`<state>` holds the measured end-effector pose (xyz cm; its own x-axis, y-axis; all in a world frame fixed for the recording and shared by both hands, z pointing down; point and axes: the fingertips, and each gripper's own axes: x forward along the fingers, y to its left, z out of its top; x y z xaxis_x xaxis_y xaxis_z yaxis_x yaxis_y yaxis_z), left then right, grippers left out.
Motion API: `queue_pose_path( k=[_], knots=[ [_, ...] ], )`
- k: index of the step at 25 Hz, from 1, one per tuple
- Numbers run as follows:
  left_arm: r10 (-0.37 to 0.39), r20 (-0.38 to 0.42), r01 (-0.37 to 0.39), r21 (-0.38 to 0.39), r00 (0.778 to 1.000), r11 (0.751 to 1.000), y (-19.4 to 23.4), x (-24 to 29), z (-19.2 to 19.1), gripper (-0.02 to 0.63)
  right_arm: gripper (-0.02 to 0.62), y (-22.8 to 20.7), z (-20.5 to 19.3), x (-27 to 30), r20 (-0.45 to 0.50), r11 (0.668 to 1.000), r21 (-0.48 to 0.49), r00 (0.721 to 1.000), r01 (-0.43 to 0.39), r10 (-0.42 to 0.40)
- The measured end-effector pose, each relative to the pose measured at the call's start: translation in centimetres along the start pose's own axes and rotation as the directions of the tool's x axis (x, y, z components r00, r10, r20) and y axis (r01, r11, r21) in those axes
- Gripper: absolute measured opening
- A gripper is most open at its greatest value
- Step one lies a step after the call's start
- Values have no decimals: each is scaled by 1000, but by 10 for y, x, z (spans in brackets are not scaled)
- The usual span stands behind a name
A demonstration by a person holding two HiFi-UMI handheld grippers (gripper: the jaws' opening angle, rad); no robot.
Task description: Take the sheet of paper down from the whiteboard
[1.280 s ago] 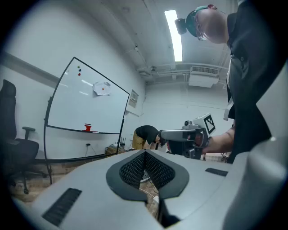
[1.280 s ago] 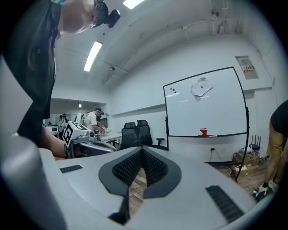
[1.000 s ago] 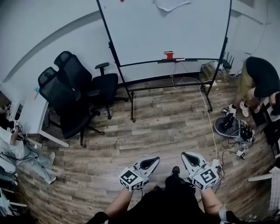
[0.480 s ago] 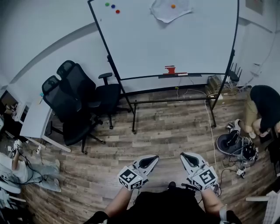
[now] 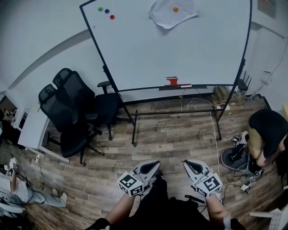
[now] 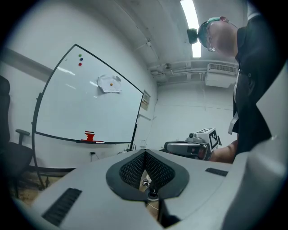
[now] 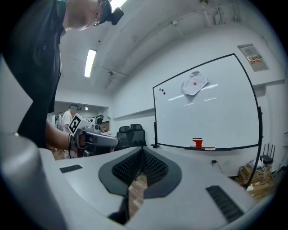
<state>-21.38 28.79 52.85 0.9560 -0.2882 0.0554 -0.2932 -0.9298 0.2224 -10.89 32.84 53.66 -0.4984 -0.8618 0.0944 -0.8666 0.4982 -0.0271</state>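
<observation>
The left gripper [image 5: 150, 167] and right gripper [image 5: 192, 166], low in the frame, have jaws shut tight, holding nothing. A hard tug could rip the paper [image 5: 171, 15] under its magnet [image 5: 175, 9].

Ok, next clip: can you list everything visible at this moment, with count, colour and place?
whiteboard: one, white with a black frame, on a stand at the far wall
sheet of paper: one, white, crumpled, top of the board
orange magnet: one, on the paper
magnets: three, green, blue and red, board's top left corner
red object: one, on the board's tray
office chairs: two, black, left of the board
desk: one, white, far left
floor: brown wood planks
crouching person: one, dark top, right edge
second person: partly seen, light clothes, bottom left
left gripper: grey, fingers shut, empty
right gripper: grey, fingers shut, empty
</observation>
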Motion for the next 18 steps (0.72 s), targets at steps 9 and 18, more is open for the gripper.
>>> queue_pose_path(
  k=[9, 18],
  knots=[
    [-96, 16, 96, -10, 995, 995, 114, 103, 36, 9, 20, -119, 19, 73, -52, 991, -13, 990, 130, -130],
    [-208, 68, 203, 65, 976, 977, 226, 191, 106, 9, 20, -211, 81, 170, 1, 975, -77, 978, 207, -207]
  ],
)
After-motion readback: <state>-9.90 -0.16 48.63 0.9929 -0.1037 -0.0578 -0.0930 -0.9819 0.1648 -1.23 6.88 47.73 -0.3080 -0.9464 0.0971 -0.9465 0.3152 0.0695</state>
